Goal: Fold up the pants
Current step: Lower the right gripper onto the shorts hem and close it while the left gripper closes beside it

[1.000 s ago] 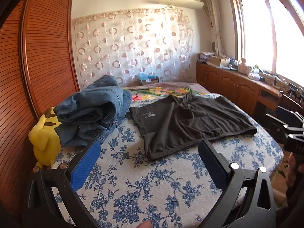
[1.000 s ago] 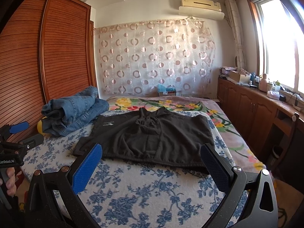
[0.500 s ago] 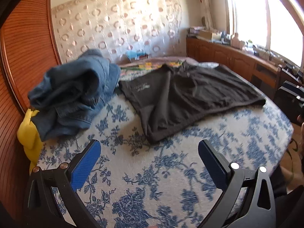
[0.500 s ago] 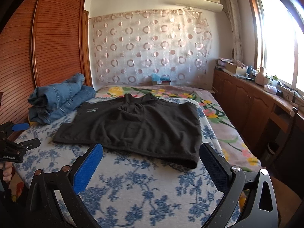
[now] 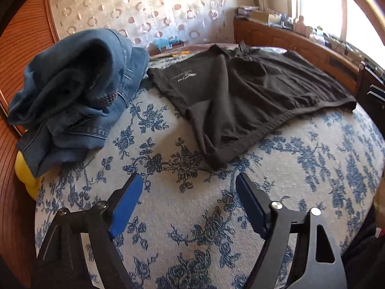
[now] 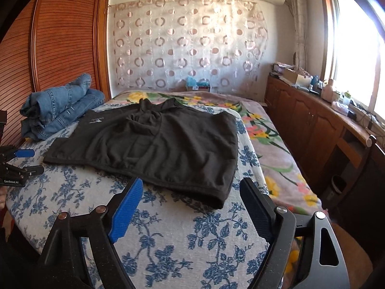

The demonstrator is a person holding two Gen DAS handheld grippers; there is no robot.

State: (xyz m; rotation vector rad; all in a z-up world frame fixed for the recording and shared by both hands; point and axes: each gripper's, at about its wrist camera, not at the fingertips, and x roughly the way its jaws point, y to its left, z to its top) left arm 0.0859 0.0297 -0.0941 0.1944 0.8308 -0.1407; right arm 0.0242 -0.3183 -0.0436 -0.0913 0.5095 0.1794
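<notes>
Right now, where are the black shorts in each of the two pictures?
Left wrist view: the black shorts lie spread on the bed at upper centre-right, with one corner pointing toward the open left gripper.
Right wrist view: the black shorts lie flat mid-frame, just beyond the open right gripper.
Shared landmark: the blue jeans pile left of the shorts.

Spread right tool (image 6: 190,192) hovers near flat black shorts (image 6: 154,144) on bed (image 6: 192,240).

Left gripper (image 5: 189,184) now sits lower and closer to black shorts (image 5: 243,91), its near corner just ahead of the narrowed, unclosed jaws.
</notes>
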